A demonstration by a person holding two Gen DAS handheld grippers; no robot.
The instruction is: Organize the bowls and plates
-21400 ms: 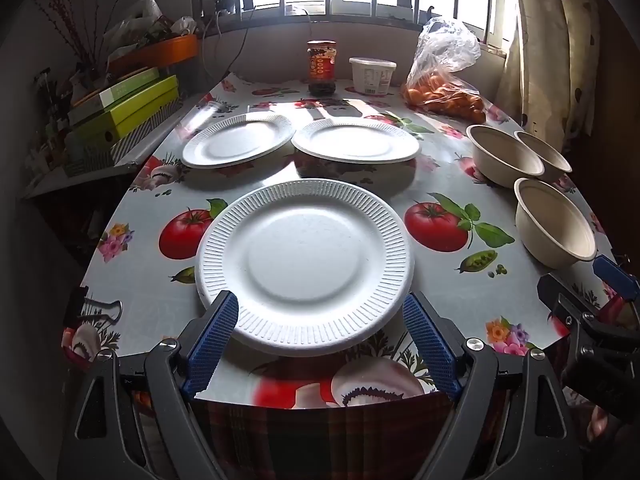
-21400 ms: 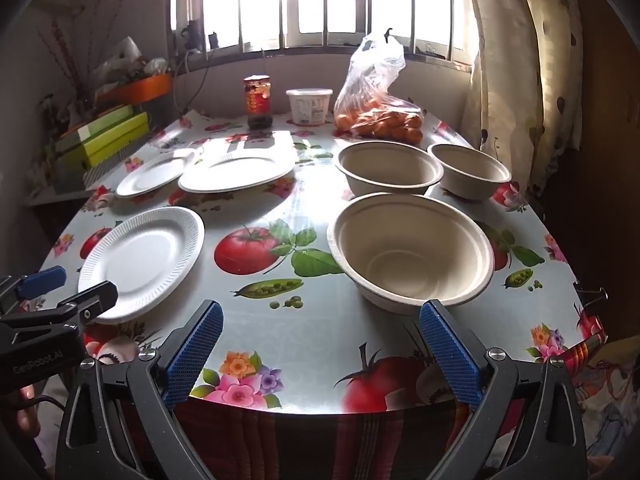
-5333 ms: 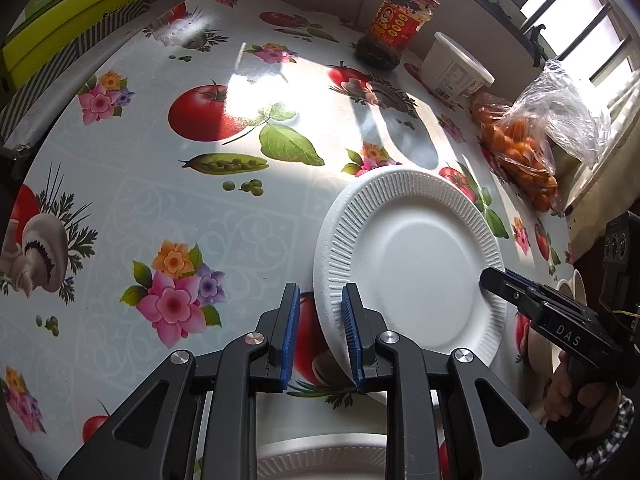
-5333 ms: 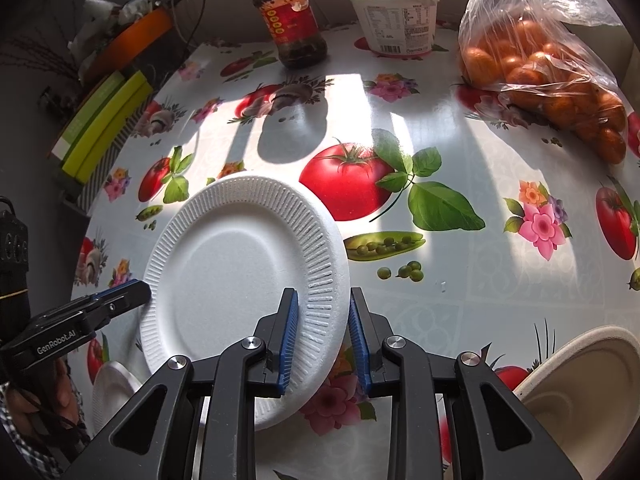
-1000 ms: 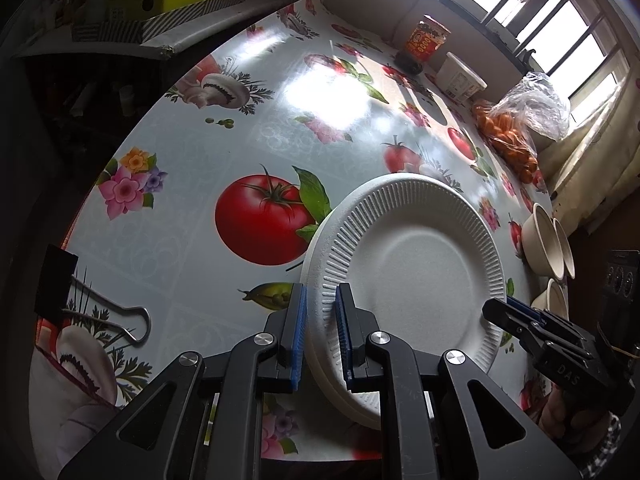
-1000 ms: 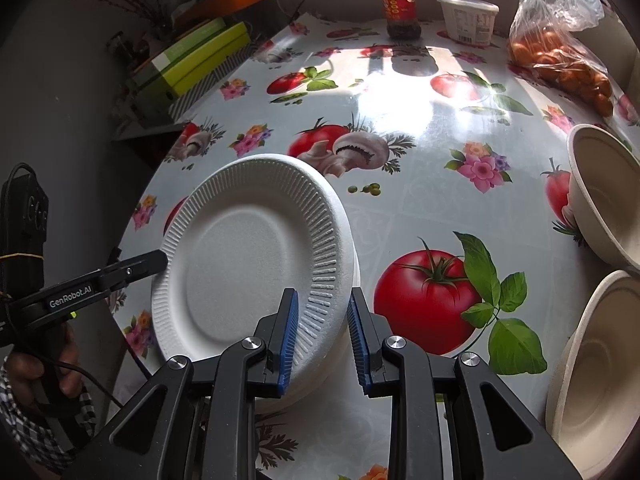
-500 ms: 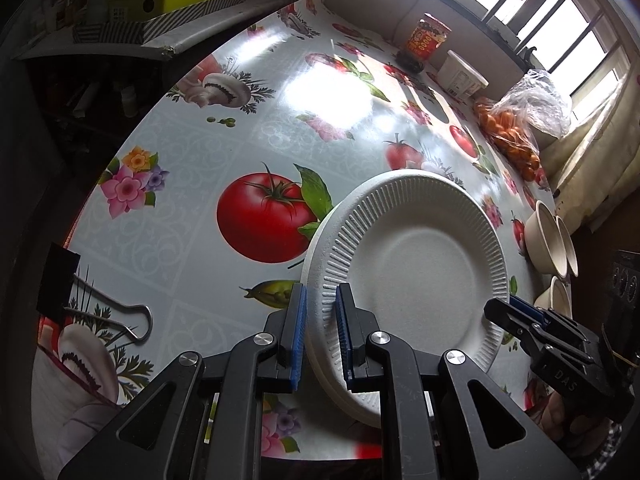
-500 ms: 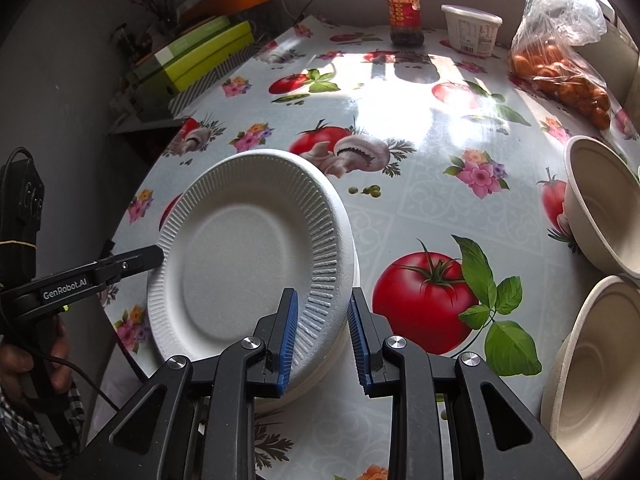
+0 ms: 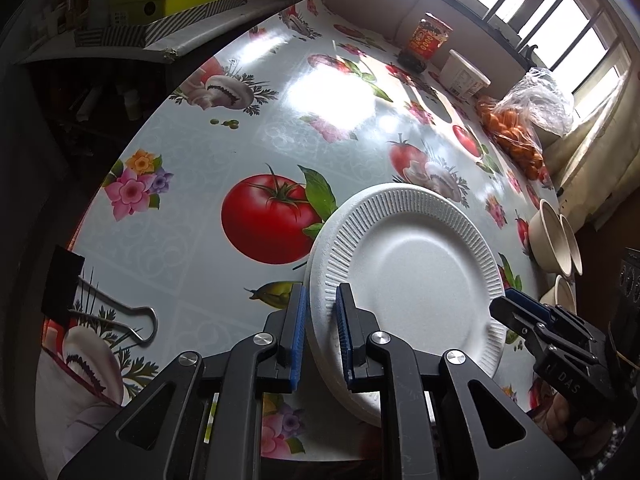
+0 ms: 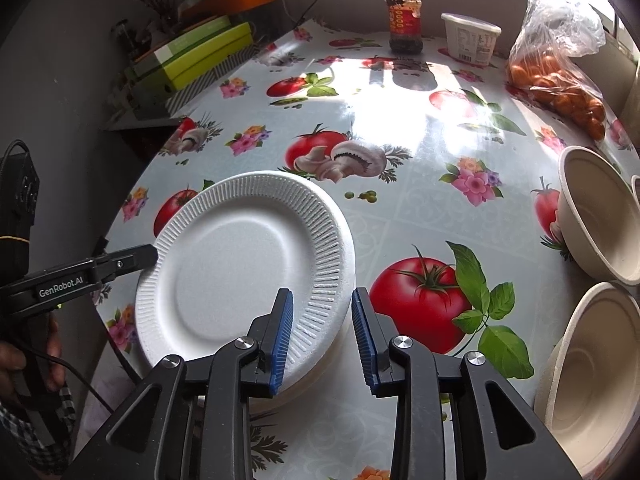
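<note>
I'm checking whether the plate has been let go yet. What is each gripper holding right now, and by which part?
The left gripper pinches the top plate by its ribbed rim. The right gripper, just opening, straddles the opposite rim without gripping.

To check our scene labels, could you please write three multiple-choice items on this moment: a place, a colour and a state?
1. Where do the bowls stand, in the right wrist view, relative to the stacked plates?
A) right of them
B) left of them
C) on them
2. What colour are the bowls?
A) blue
B) beige
C) red
3. How is the left gripper?
A) open, holding nothing
B) shut on a bowl
C) shut on the top plate's rim
Answers: 1 A, they line the right edge; 2 B, pale beige throughout; 3 C, it pinches that rim.
</note>
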